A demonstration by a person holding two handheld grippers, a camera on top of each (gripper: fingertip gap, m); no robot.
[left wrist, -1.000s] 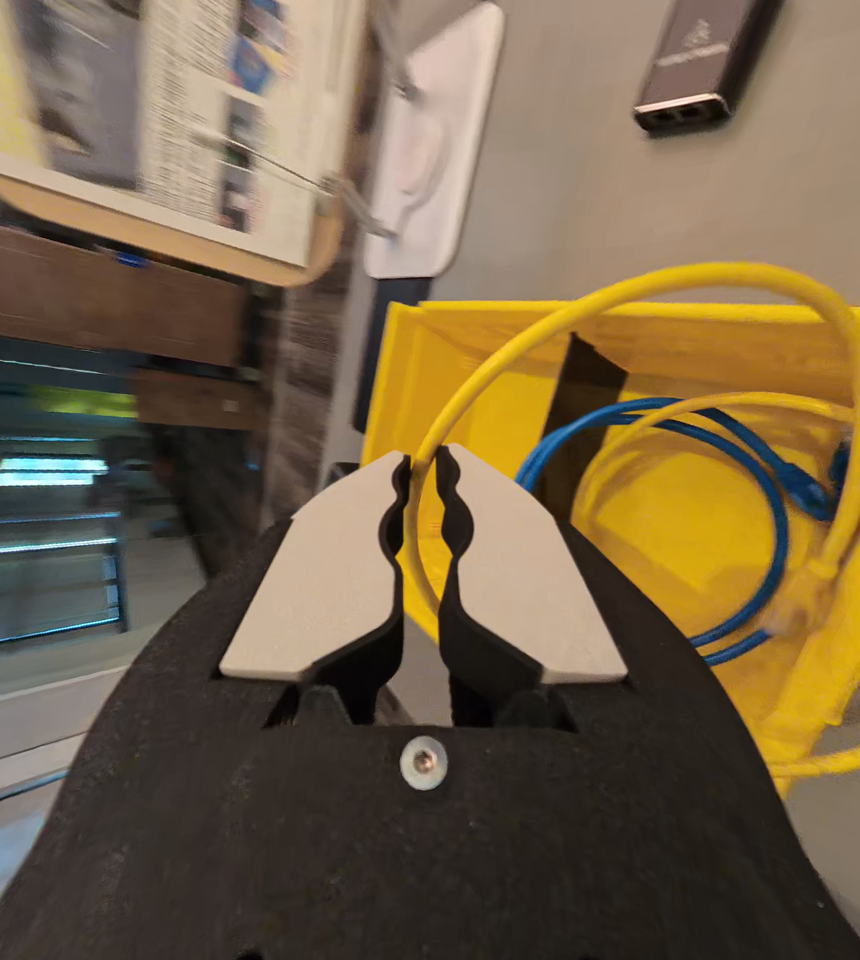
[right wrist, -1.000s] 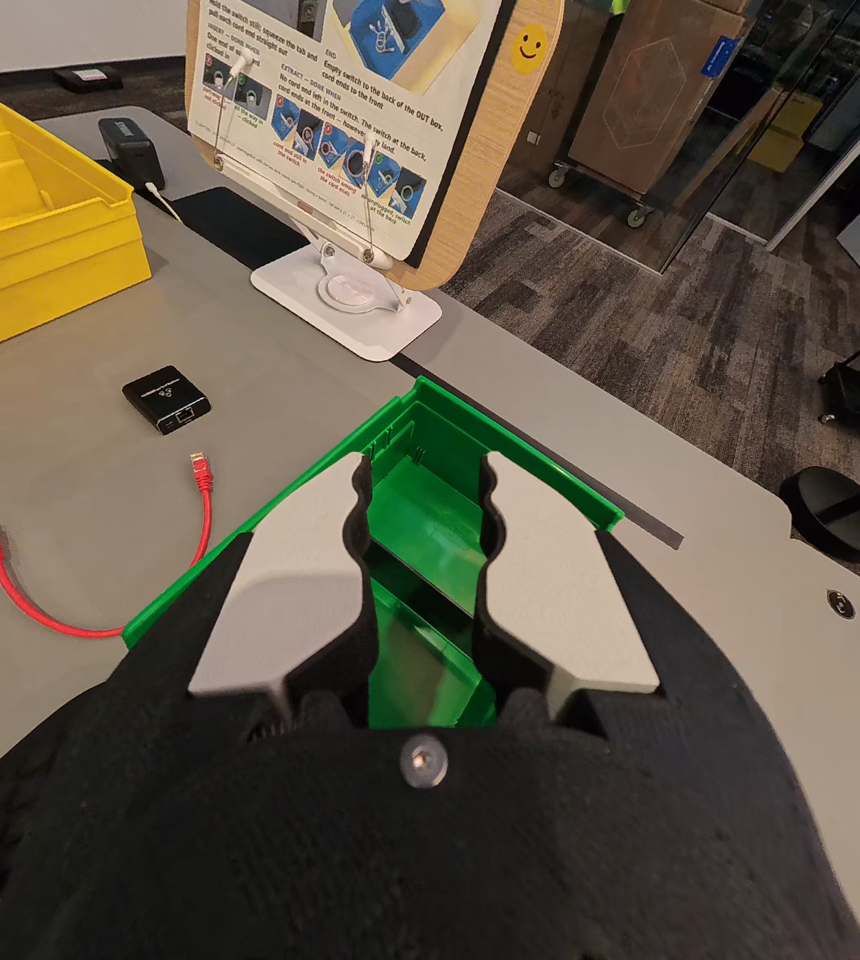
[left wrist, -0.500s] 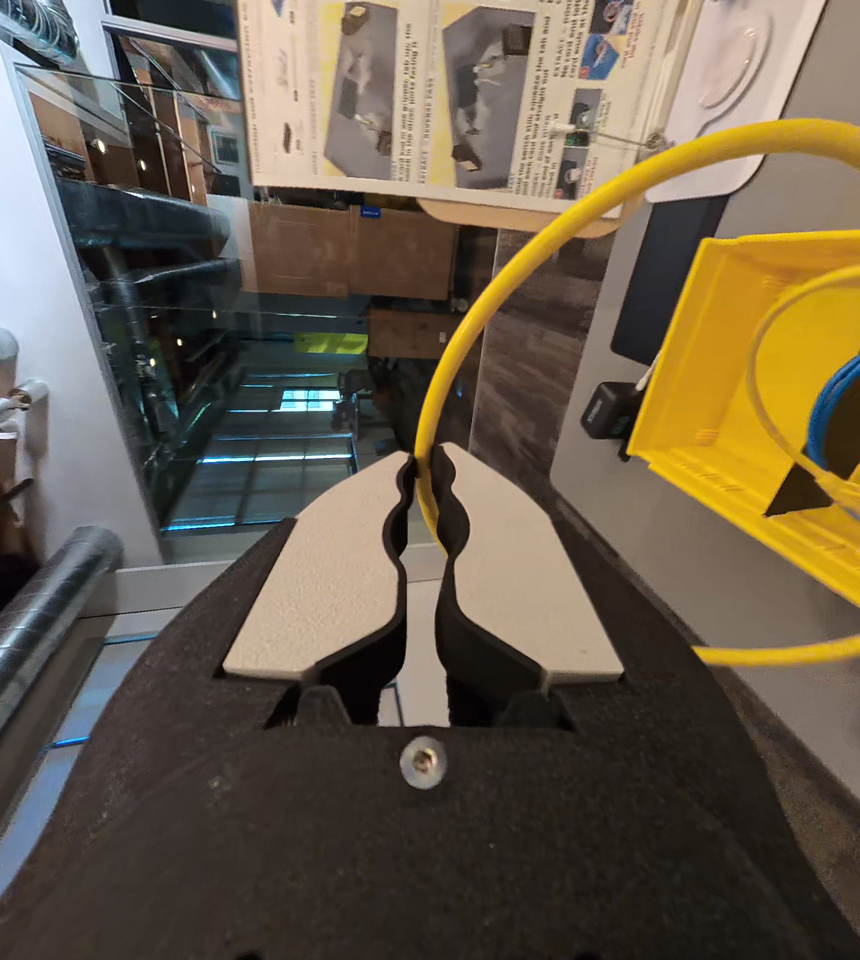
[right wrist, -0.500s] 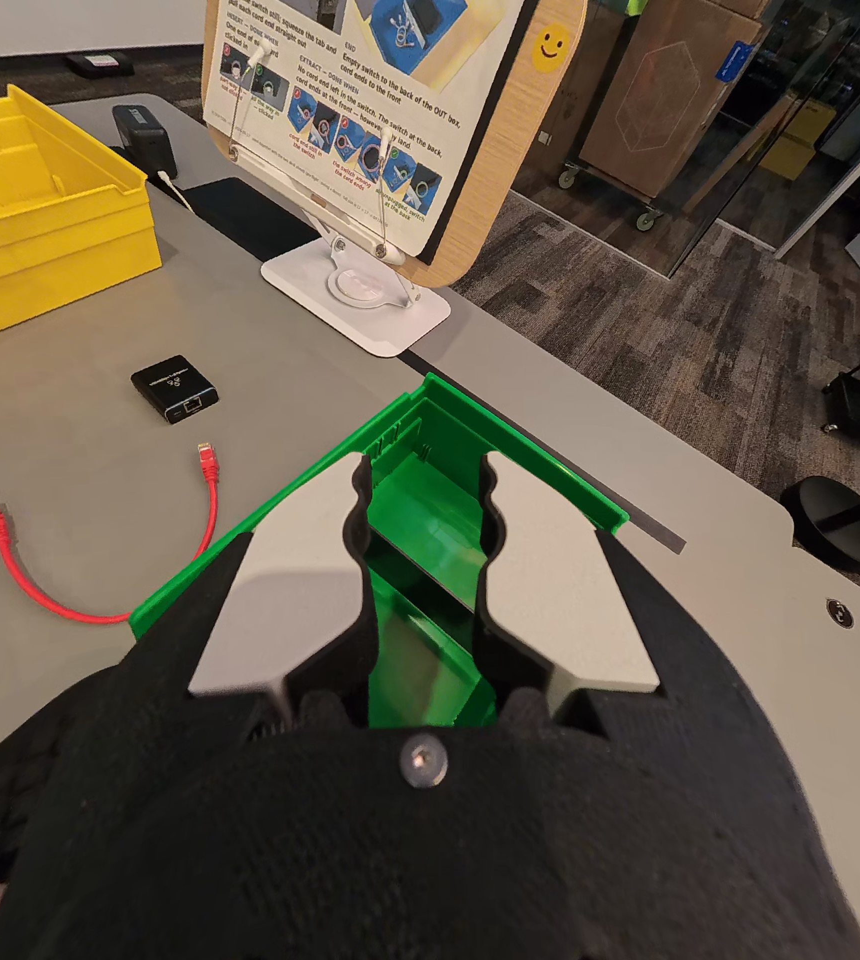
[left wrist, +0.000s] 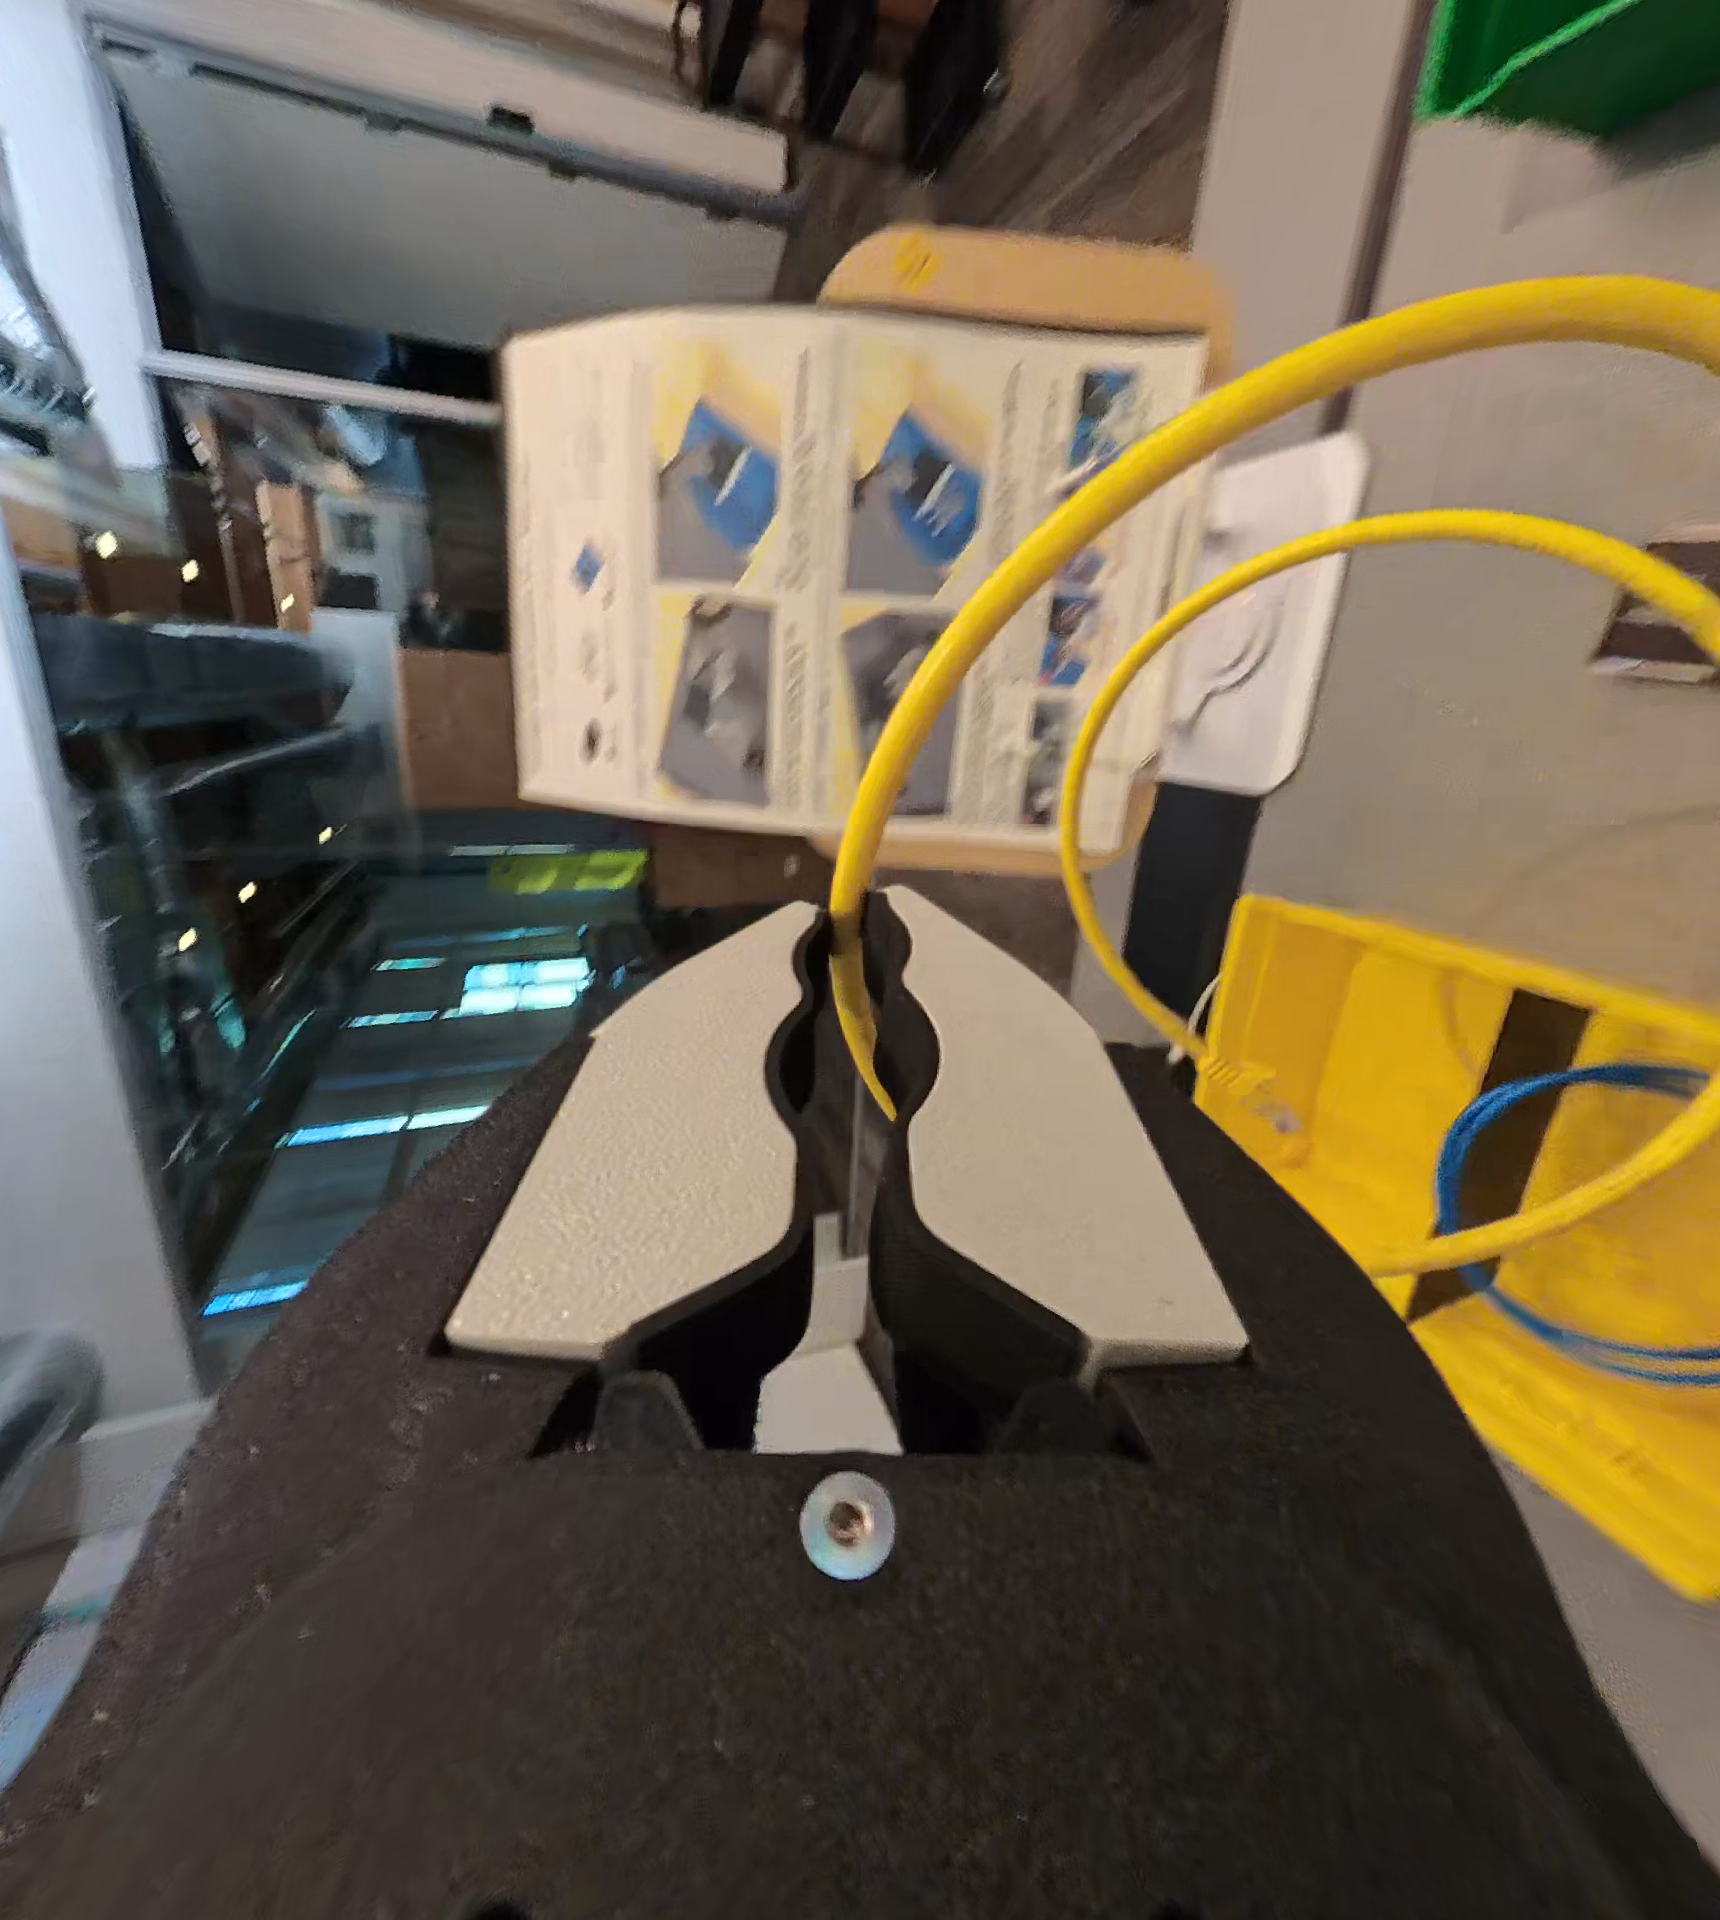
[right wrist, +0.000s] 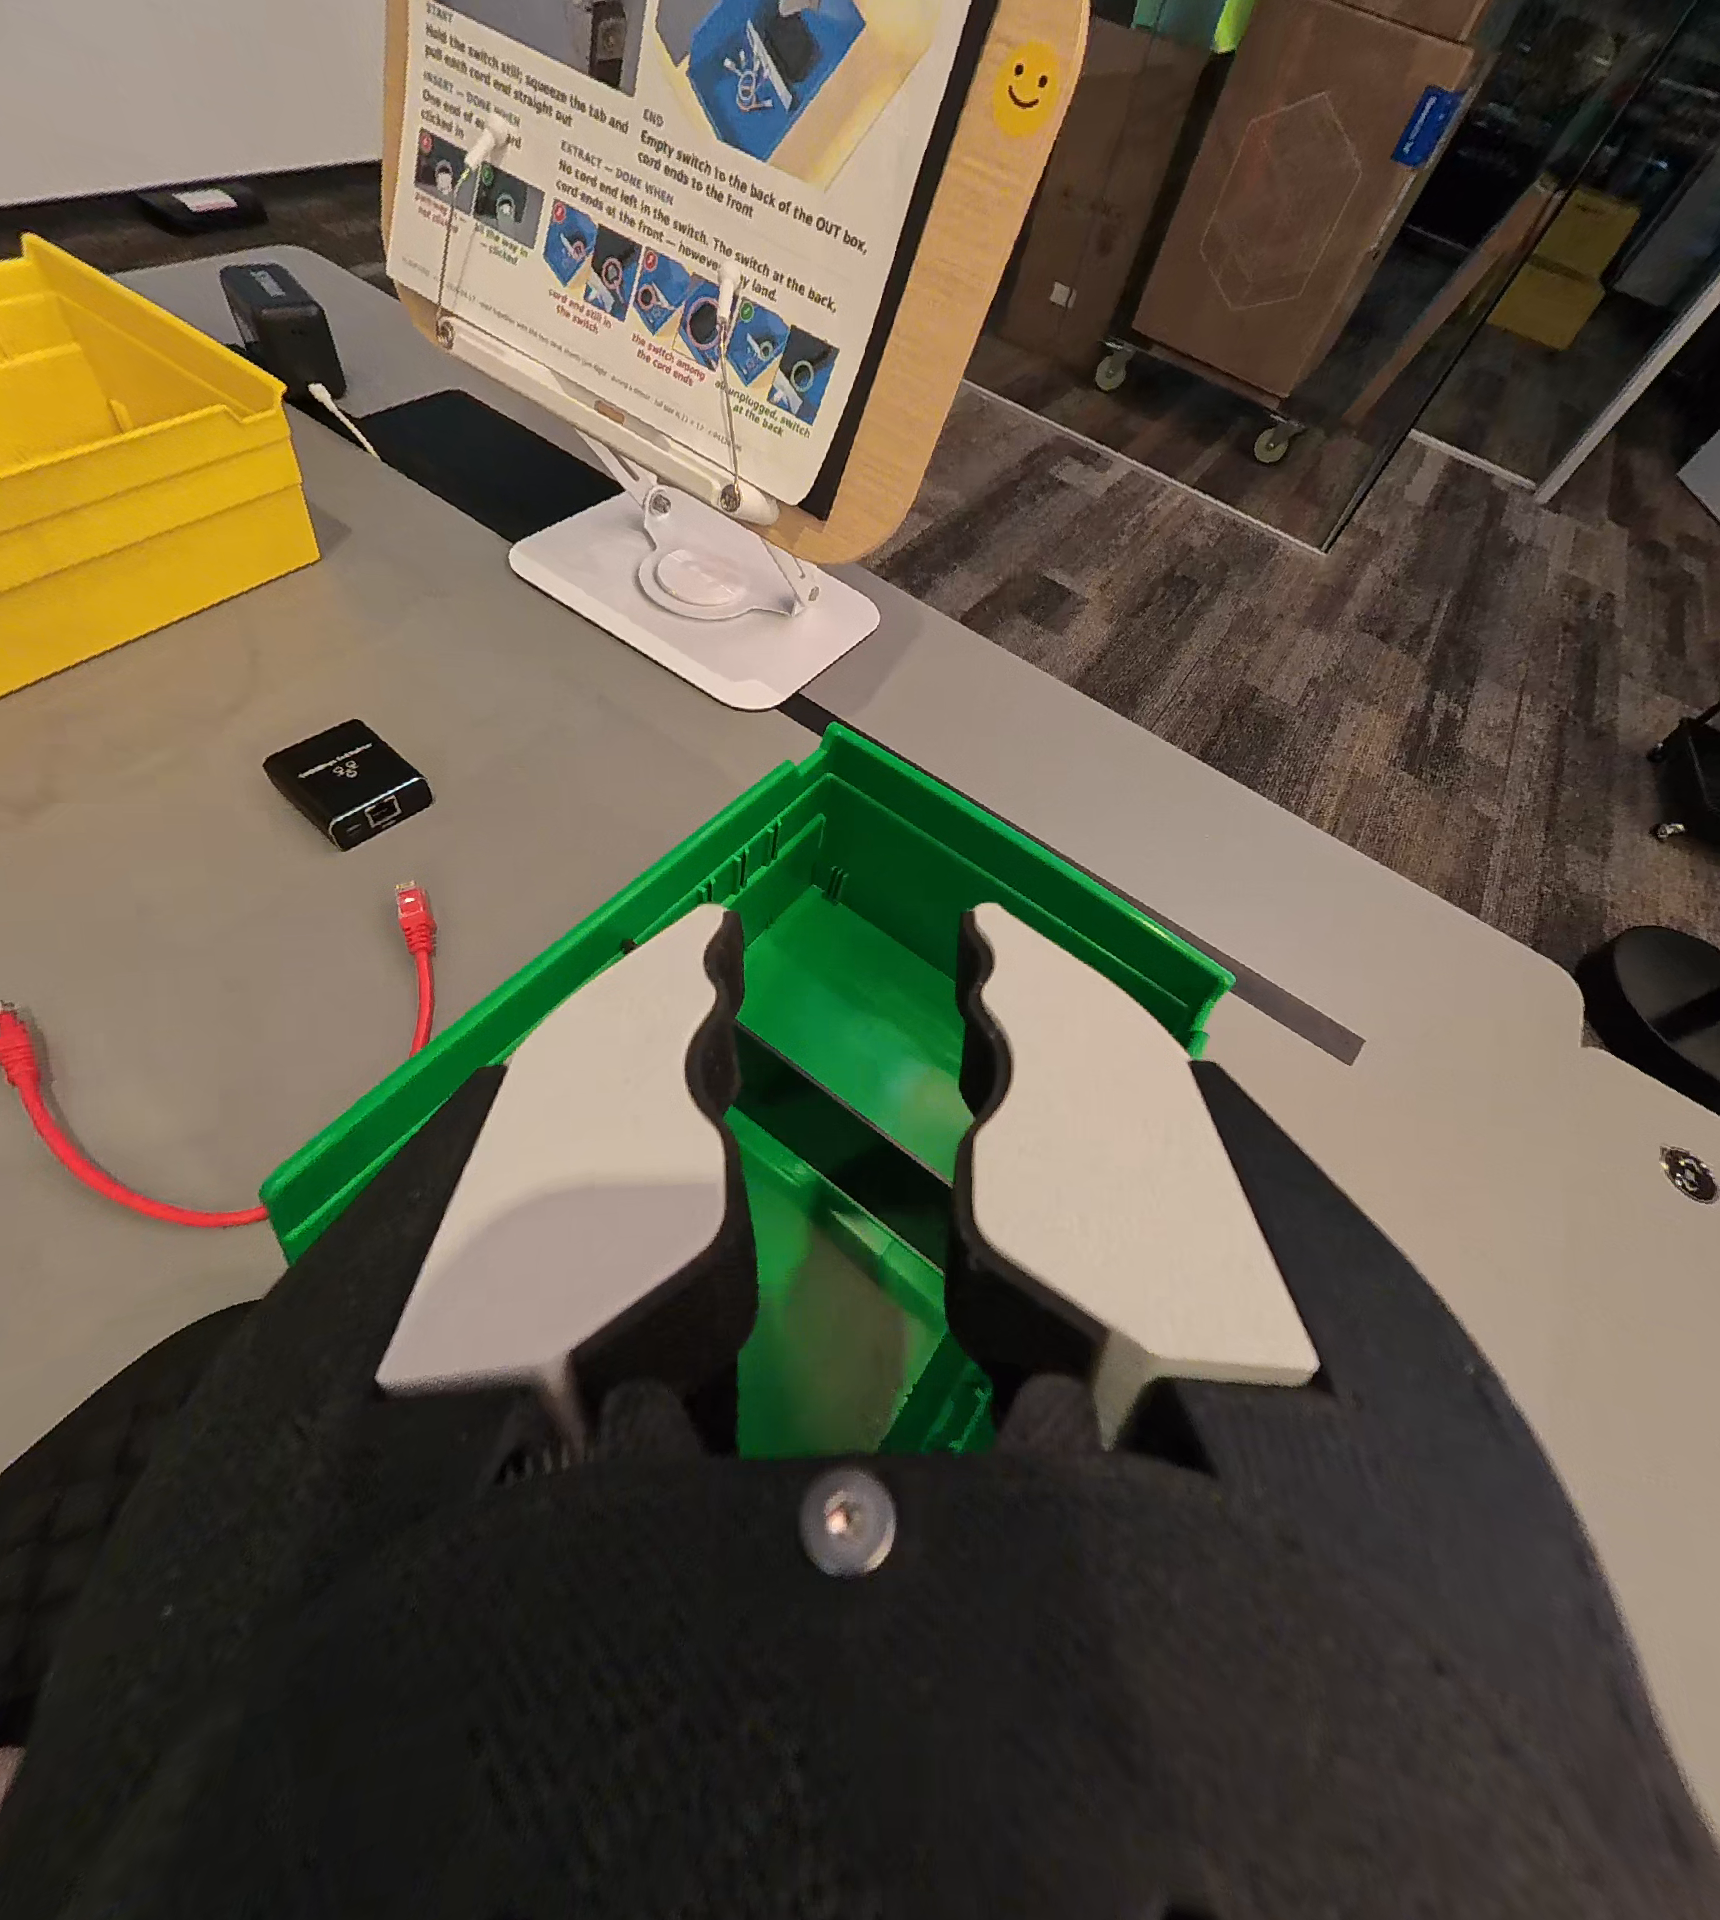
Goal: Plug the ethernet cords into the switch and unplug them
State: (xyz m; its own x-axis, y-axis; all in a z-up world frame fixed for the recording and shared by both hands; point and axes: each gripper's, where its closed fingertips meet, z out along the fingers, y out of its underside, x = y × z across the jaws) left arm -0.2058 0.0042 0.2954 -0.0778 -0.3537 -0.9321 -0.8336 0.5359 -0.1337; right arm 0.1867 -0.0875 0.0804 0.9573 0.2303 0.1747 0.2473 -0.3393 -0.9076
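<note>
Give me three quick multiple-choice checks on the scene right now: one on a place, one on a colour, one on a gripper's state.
1. Where does the red cord lie?
A. in the green bin
B. on the grey table, left of the green bin
C. in the yellow bin

2. What colour is the cord in the left gripper?
A. blue
B. red
C. yellow

3. How is the right gripper?
A. open and bare
B. shut on the switch
C. shut on a red cord

Answers: 1 B, the red cord rests on the table beside the green bin. 2 C, the left gripper pinches a yellow cord. 3 A, the right gripper hangs spread over the bin; the switch lies apart.
</note>
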